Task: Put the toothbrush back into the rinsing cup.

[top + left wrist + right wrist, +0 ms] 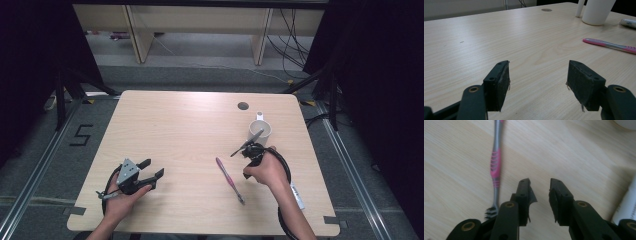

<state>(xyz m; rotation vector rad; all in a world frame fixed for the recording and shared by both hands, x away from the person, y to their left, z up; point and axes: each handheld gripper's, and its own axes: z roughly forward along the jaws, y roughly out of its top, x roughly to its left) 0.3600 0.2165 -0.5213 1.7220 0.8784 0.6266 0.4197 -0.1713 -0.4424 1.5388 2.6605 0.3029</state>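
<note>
The approach to the toothbrush (495, 163) is judged to be the step in hand: the right gripper (540, 195) is held low over the table (175, 135) with its jaws a little apart and nothing between them, and the toothbrush is seen just to their left, bristle head nearest the gripper. A short sideways shift is called for next, so that the slim handle can be straddled before closing. The handle is a thin grey shaft with ribbed pink grip pads; the table is pale, smooth wood grain. A white mug (260, 131) stands just beyond the gripper, and a white tube (627, 202) lies to its right. The left gripper (537, 80) is held wide open and empty, well away.
</note>
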